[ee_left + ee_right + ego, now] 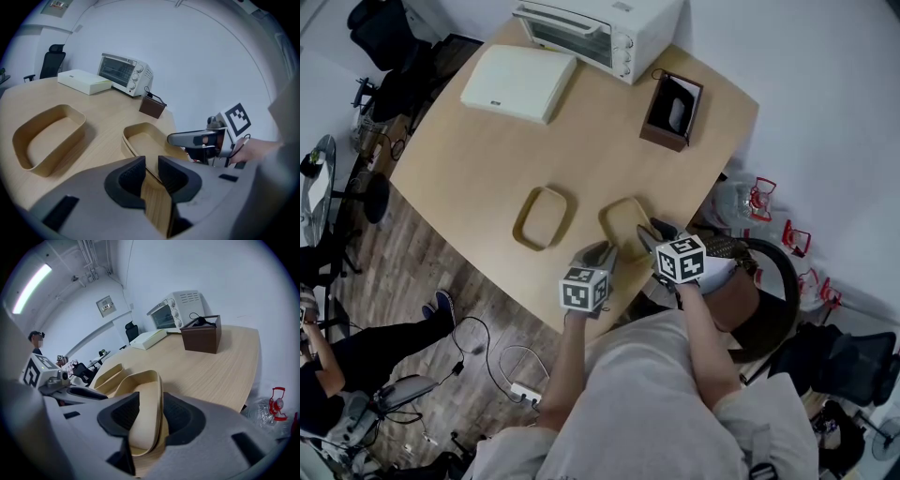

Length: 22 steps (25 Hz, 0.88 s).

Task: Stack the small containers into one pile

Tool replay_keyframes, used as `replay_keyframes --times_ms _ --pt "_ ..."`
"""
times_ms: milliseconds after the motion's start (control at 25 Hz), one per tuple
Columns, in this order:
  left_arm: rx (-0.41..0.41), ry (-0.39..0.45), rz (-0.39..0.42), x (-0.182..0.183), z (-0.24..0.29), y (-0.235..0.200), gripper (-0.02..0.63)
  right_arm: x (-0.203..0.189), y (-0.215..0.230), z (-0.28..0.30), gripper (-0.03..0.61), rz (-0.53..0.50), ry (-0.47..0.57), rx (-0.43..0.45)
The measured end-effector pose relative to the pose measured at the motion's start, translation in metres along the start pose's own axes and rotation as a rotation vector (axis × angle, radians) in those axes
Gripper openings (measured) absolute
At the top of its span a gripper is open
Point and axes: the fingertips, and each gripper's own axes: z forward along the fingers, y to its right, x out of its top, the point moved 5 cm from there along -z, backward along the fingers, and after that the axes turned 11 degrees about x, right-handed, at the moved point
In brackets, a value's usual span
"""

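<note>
Two sides of the near container (623, 225) are clamped, by left gripper (151, 171) and right gripper (152, 409), right at the edge of the table (487, 159); open tabletop is left beyond.

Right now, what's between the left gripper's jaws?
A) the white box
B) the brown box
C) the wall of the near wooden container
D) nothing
C: in the left gripper view, the left gripper has its pads closed on the thin wooden wall of the near container.
</note>
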Motion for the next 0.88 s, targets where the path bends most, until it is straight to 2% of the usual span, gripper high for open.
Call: replay_keyframes --times_ms 160,400,640,880 --pt "0.005 0.008 -0.005 0.001 -0.002 -0.004 0.077 0.003 0.003 -0.003 0.156 0.004 0.015 -0.012" --pt "0.059 0.051 -0.029 0.006 -0.018 -0.028 0.077 -0.001 0.0 0.002 0.15 -0.014 -0.015 -0.026" --pt "0.17 0.11 -0.116 0.005 -0.046 -0.075 0.077 0.007 -0.008 -0.005 0.15 -0.045 0.002 -0.043" --pt "0.316 0.169 -0.225 0.002 -0.069 -0.126 0.077 0.013 -0.024 0.003 0.15 -0.091 -0.011 -0.015"
